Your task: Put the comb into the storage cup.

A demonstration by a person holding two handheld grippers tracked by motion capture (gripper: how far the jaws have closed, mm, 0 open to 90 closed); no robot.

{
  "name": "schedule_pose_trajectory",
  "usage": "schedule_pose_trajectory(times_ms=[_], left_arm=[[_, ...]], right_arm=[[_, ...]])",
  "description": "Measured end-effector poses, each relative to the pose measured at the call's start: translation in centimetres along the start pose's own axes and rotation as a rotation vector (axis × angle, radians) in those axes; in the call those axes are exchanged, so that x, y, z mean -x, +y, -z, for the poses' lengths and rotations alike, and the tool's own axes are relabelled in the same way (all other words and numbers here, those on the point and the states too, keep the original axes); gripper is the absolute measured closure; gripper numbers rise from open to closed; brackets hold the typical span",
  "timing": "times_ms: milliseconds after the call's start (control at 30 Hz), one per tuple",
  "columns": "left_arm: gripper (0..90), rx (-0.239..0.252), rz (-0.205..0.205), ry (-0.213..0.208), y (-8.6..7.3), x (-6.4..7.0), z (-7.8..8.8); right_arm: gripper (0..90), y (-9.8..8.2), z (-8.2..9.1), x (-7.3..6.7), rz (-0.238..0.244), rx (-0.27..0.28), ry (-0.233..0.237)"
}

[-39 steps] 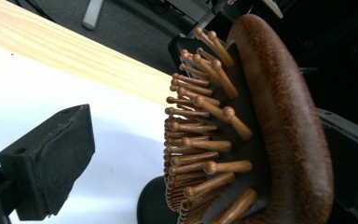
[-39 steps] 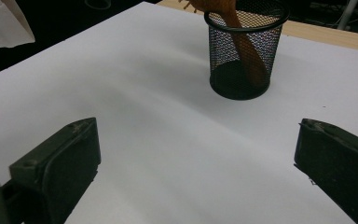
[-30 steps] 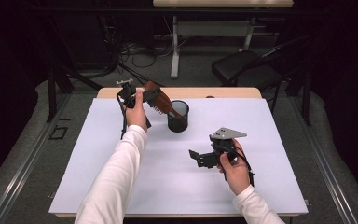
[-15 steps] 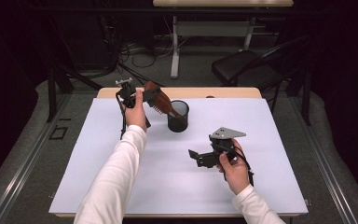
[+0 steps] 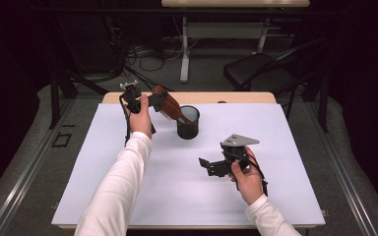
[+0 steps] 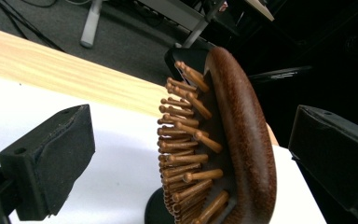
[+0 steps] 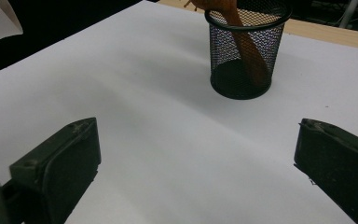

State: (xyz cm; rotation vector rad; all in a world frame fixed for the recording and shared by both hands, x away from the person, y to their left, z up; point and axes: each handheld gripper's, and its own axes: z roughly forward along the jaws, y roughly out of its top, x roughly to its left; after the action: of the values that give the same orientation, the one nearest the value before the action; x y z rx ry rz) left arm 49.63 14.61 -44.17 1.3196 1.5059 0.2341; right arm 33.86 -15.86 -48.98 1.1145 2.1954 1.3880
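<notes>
Leaning handle-down in the mesh cup near the table's far edge, the wooden hairbrush sits between the left tool's wide-spread jaws, ungripped. Right tool, also spread wide, holds nothing, well apart.

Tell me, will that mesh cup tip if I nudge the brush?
Probably. The cup looks light, open wire mesh. The brush leans over its rim, heavy head outside, so a nudge may lever it. The stiff wooden handle should pass force straight on.
</notes>
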Motion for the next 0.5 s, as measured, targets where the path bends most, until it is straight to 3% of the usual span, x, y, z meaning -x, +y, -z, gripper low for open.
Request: schedule_pose_trajectory(times_ms=[133, 500], left_arm=[[0.5, 0.004, -0.006, 0.003, 0.2, -0.1, 0.3], [0.5, 0.003, -0.072, 0.014, 0.7, 0.0, 1.2]], right_arm=[[0.1, 0.0, 0.0, 0.0, 0.001, 0.000, -0.001], [0.1, 0.0, -0.1, -0.1, 0.000, -0.002, 0.000]])
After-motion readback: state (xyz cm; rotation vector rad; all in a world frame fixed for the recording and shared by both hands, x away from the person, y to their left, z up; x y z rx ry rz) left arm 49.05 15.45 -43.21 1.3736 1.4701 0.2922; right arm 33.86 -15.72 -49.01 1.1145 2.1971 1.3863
